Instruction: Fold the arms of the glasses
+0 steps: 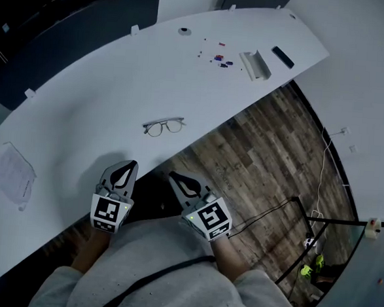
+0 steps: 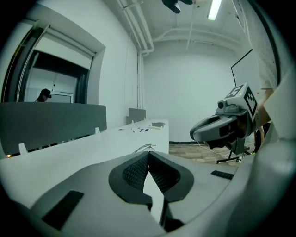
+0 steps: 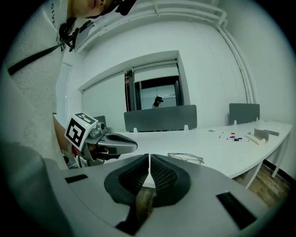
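Glasses [image 1: 164, 126] lie on the worktop [image 1: 84, 96], near its front edge.
The left hand-held gripper [image 1: 129, 166] and right hand-held gripper [image 1: 173, 177] hang short of them, jaws together, empty. A white tray [image 1: 255, 64] far back, contents unclear, shows best in the head view.

Overhead and low views sharing glasses [image 1: 156, 128]

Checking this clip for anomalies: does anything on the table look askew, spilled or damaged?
Nothing looks damaged. The glasses lie close to the near edge of the table, and small coloured bits are scattered loosely at the far end beside a white holder.
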Action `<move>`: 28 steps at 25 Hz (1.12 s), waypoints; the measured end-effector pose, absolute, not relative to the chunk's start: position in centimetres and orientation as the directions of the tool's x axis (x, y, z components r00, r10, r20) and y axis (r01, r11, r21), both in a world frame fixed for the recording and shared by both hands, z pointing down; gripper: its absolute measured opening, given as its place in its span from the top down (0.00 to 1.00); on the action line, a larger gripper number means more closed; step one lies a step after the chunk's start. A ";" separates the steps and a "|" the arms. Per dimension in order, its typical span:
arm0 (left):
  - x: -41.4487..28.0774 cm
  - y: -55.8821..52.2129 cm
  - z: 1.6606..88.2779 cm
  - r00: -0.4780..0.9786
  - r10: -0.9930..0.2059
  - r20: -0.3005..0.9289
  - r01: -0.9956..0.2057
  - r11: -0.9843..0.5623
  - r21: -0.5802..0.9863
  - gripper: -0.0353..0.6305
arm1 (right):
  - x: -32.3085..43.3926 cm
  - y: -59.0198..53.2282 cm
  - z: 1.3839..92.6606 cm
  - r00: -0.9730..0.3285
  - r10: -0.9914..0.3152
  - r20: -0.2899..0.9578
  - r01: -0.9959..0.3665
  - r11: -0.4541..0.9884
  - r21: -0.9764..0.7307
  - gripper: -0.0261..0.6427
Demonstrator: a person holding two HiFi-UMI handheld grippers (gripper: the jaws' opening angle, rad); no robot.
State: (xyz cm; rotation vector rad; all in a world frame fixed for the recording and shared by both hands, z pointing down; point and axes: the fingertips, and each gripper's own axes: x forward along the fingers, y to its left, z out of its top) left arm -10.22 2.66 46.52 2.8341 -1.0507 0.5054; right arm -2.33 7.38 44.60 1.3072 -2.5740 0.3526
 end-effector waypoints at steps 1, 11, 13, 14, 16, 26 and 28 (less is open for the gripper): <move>-10.2 2.9 46.4 0.713 -0.620 0.329 -0.645 -0.763 -0.040 0.92 | -2.4 7.6 44.5 -0.575 -0.756 0.312 -0.812 0.573 -0.108 0.92; -9.4 4.9 45.7 0.701 -0.637 0.321 -0.665 -0.746 -0.030 0.92 | -2.3 9.3 43.4 -0.613 -0.736 0.288 -0.783 0.613 -0.101 0.92; -8.9 5.7 45.4 0.695 -0.644 0.321 -0.675 -0.738 -0.021 0.92 | -1.9 10.2 43.3 -0.622 -0.726 0.293 -0.776 0.622 -0.105 0.92; -8.5 6.2 45.2 0.692 -0.648 0.319 -0.680 -0.733 -0.014 0.92 | -1.6 10.8 43.3 -0.626 -0.721 0.297 -0.772 0.626 -0.107 0.92; -7.8 7.2 44.9 0.689 -0.652 0.316 -0.689 -0.725 0.005 0.92 | -0.9 12.0 43.1 -0.633 -0.713 0.302 -0.766 0.634 -0.109 0.93; -4.9 13.5 44.2 0.671 -0.679 0.298 -0.718 -0.695 0.035 0.92 | 2.0 18.3 43.3 -0.659 -0.681 0.319 -0.741 0.662 -0.118 0.93; -5.1 14.6 44.1 0.660 -0.689 0.299 -0.730 -0.683 0.036 0.92 | 2.0 19.2 43.2 -0.669 -0.673 0.316 -0.731 0.673 -0.114 0.93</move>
